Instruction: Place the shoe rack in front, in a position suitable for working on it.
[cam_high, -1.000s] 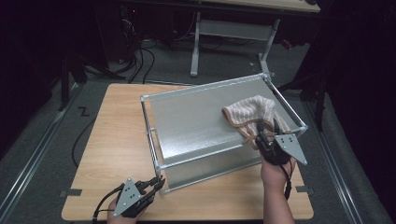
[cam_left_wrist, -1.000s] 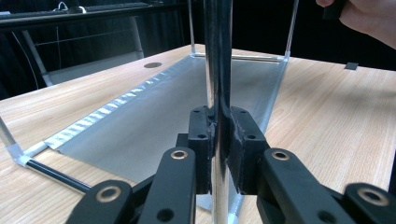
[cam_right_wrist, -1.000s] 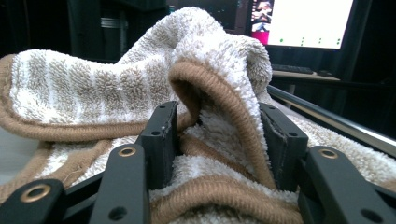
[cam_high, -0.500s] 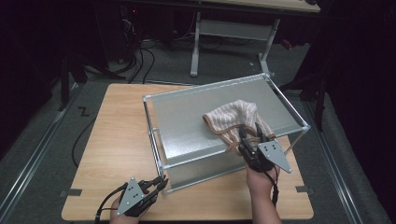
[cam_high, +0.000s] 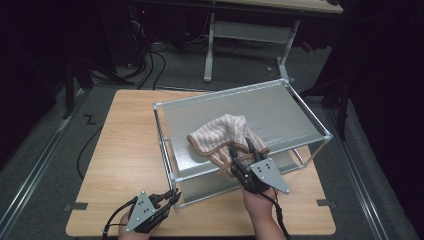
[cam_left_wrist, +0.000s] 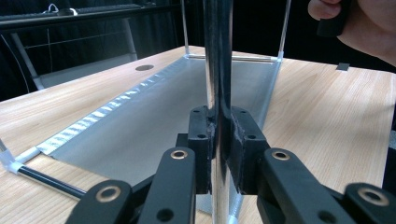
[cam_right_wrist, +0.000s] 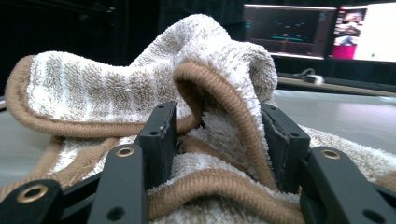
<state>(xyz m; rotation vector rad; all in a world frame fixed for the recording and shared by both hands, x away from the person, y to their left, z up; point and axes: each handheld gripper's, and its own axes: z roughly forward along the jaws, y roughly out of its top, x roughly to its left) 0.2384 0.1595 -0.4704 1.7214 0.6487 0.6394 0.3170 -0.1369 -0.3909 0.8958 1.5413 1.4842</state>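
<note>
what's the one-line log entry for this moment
left gripper: shut on rack post | right gripper: jaws around towel fold | towel: on rack top | table: bears rack

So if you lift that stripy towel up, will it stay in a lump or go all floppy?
Probably floppy: the towel already lies in soft folds on the metal shelf. It looks light and fluffy, so the right hand-held gripper should hold it without slipping. Its loose edge would likely dangle.

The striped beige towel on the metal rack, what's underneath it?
The striped beige terry towel lies bunched on the silver metal rack's grey top shelf, one fold between the right gripper's jaws. The shelf patch beneath it is covered, so anything there cannot be seen.
</note>
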